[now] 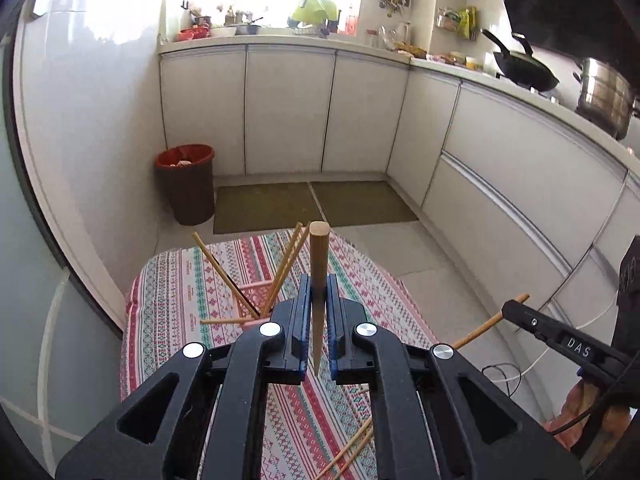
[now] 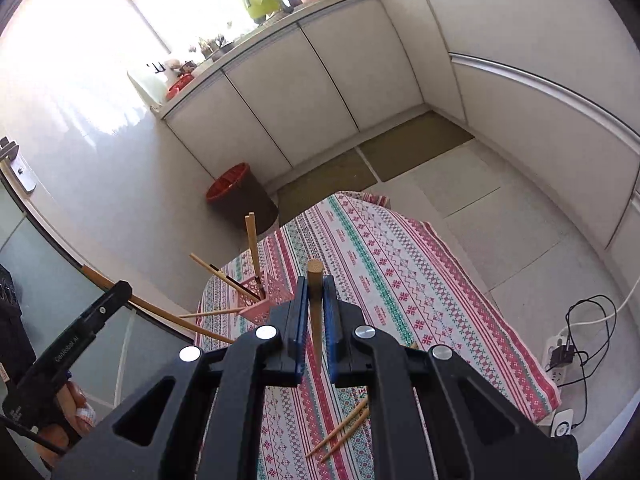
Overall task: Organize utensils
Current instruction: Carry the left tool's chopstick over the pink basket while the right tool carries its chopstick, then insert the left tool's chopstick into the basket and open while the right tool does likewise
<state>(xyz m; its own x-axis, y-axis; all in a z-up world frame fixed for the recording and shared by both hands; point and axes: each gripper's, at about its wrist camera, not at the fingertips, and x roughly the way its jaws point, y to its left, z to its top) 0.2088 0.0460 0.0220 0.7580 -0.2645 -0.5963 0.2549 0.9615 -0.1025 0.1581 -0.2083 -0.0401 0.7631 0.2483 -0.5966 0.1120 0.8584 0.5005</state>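
Chopsticks, tan wooden, are pinched between narrow jaws, one in the left gripper and one in the right gripper, centre frame, and may cross or tip the pink slotted basket left of centre.

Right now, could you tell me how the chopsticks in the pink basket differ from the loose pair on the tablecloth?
The wooden chopsticks in the pink slotted basket lean upright, splayed apart; the loose wooden pair lies flat, side by side. The basket ones are at the striped tablecloth's far left; the loose pair at its near end. Both are slender light wood.
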